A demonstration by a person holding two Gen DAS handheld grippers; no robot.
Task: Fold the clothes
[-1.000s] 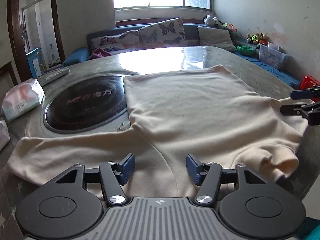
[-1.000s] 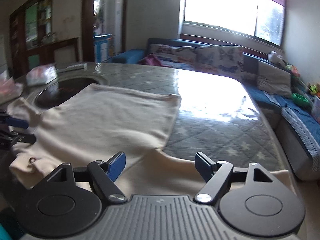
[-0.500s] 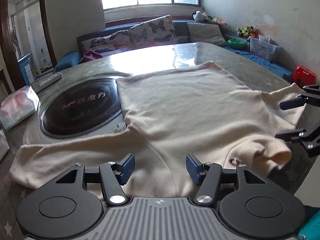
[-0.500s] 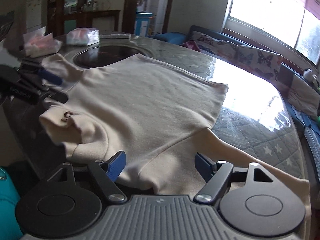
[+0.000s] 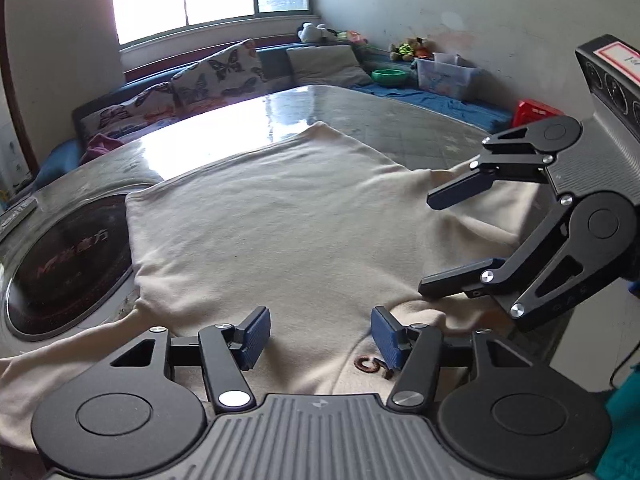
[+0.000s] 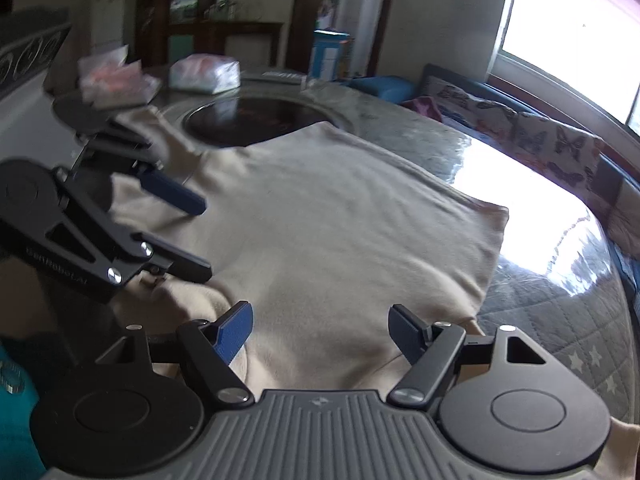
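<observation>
A cream long-sleeved top (image 5: 280,232) lies spread flat on the round table, hem toward the window; it also shows in the right wrist view (image 6: 344,216). Its collar (image 5: 372,364) with a small brown mark lies at the near edge. My left gripper (image 5: 316,340) is open and empty just above the collar area. My right gripper (image 6: 320,332) is open and empty over the near shoulder. In the left wrist view the right gripper (image 5: 432,244) hovers open at the right, close to the cloth. In the right wrist view the left gripper (image 6: 200,236) hovers open at the left.
A black round hotplate (image 5: 60,256) is set in the table (image 5: 400,128) left of the top. Tissue packs (image 6: 204,74) sit at the table's far side. A sofa with butterfly cushions (image 5: 216,76) runs under the window. A red box (image 5: 536,112) and bins stand by the right wall.
Both grippers have swung inward toward the collar, coming much closer to each other. Both stay open. The top has not been lifted.
</observation>
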